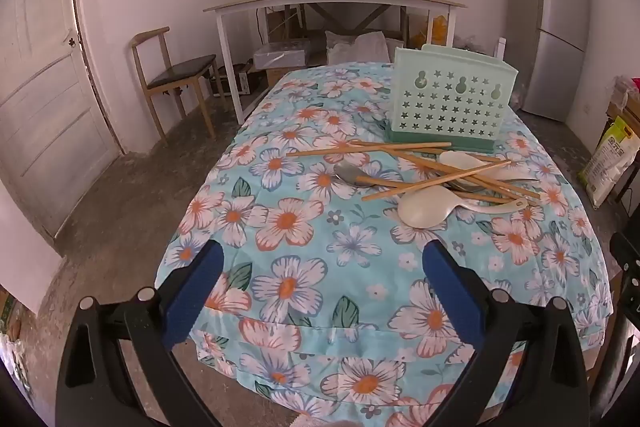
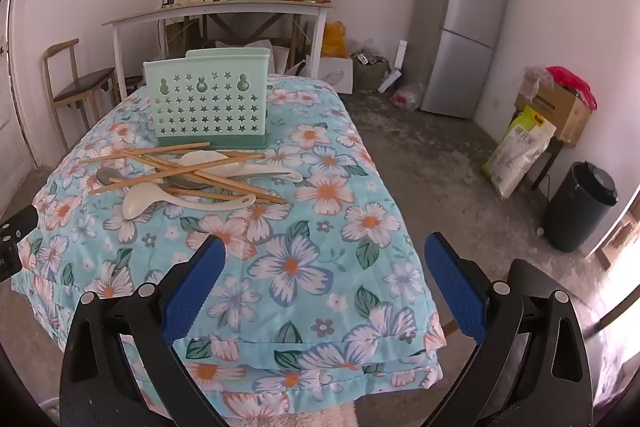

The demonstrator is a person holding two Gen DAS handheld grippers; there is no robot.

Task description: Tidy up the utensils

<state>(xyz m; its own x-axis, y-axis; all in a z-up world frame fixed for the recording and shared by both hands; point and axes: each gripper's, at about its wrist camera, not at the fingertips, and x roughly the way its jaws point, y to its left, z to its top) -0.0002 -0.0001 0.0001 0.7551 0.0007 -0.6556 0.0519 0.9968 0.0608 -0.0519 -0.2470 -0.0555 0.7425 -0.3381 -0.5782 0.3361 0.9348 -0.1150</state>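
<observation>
Left wrist view: we are holding the left gripper (image 1: 322, 259) spread wide with nothing between its blue pads (image 1: 196, 291), hanging over the near edge of the floral cloth (image 1: 288, 227). Open cloth is stretching ahead toward 12 o'clock; bare floor is lying at 9 o'clock. The utensil pile (image 1: 432, 175) is sitting at 1 o'clock: crossed wooden chopsticks (image 1: 368, 149), a metal spoon (image 1: 348, 173), and white spoons (image 1: 424, 211). The mint green holder (image 1: 448, 99) is standing upright just behind them.

Right wrist view: we are keeping the right gripper (image 2: 324, 259) released and empty above the cloth's near corner (image 2: 424, 363). Floor is dropping away at 3 o'clock. The pile (image 2: 188, 175) is lying at 11 o'clock, touching the holder's (image 2: 208, 103) base.
</observation>
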